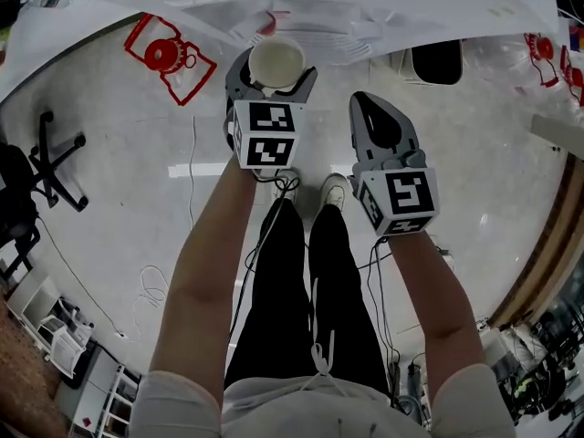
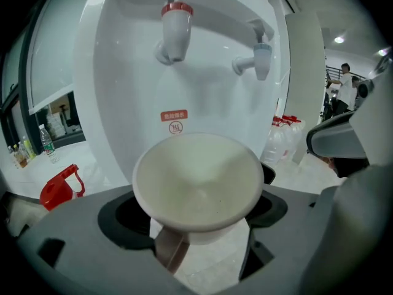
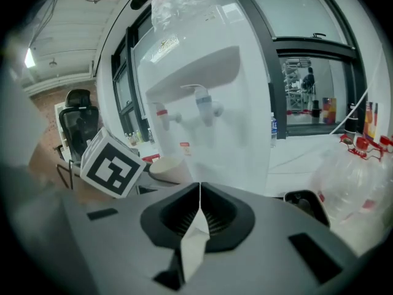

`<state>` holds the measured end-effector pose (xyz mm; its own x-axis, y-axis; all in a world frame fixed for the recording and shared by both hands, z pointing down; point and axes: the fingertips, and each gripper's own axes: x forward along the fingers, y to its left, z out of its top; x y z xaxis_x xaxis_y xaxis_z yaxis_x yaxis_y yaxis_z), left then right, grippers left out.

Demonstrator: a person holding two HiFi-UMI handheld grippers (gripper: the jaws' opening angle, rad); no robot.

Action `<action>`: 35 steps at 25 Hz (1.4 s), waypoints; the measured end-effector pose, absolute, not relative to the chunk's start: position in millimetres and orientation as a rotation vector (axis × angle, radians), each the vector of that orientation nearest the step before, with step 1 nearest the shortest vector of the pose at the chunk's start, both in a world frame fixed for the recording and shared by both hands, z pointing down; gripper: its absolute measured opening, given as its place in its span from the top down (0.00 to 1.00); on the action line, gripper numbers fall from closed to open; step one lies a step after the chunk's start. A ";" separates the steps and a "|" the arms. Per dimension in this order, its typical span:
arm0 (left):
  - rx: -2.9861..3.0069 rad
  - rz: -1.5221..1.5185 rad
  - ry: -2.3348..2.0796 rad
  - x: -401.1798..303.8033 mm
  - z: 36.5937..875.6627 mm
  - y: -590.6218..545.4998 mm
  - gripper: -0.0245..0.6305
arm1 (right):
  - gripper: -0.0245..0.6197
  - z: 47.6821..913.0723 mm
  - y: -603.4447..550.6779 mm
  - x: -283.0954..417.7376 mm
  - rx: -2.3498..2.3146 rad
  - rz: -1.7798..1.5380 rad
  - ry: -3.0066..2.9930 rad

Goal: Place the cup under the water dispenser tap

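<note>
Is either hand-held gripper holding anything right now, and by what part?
The left hand-held gripper holds the white cup by its sidewall just below the rim, jaws on opposite sides. The right hand-held gripper is shut and empty.

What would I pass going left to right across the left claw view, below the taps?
Bottle → red handle → cup → jugs → person.
</note>
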<state>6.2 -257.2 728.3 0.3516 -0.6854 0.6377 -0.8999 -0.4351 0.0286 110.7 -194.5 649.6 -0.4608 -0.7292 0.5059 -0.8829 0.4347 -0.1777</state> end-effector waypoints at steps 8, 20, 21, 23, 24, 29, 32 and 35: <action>2.207 0.827 -1.438 -1.6 745.1 -277.1 0.28 | 0.92 657.3 -204.0 107.7 1.351 0.584 -2.342; 2.219 0.812 -1.487 -1.4 743.0 -290.0 0.28 | 0.92 659.4 -195.3 100.2 1.267 0.547 -2.357; 2.214 0.818 -1.517 -3.1 742.4 -290.1 0.28 | 0.92 660.4 -194.1 101.0 1.272 0.553 -2.352; 2.221 0.818 -1.590 -5.7 737.0 -289.4 0.27 | 0.92 660.6 -192.9 102.4 1.286 0.557 -2.342; 2.235 0.799 -1.618 -5.6 731.9 -288.7 0.25 | 0.92 659.2 -193.1 102.8 1.296 0.554 -2.342; 2.301 0.700 -1.646 0.3 711.8 -280.6 0.22 | 0.92 651.6 -191.6 101.7 1.314 0.537 -2.353; 2.339 0.676 -1.666 -1.7 692.0 -275.3 0.21 | 0.92 649.9 -187.1 102.5 1.323 0.543 -2.351; 2.330 0.611 -1.705 -8.5 670.3 -259.7 0.21 | 0.92 646.2 -178.8 102.7 1.336 0.557 -2.348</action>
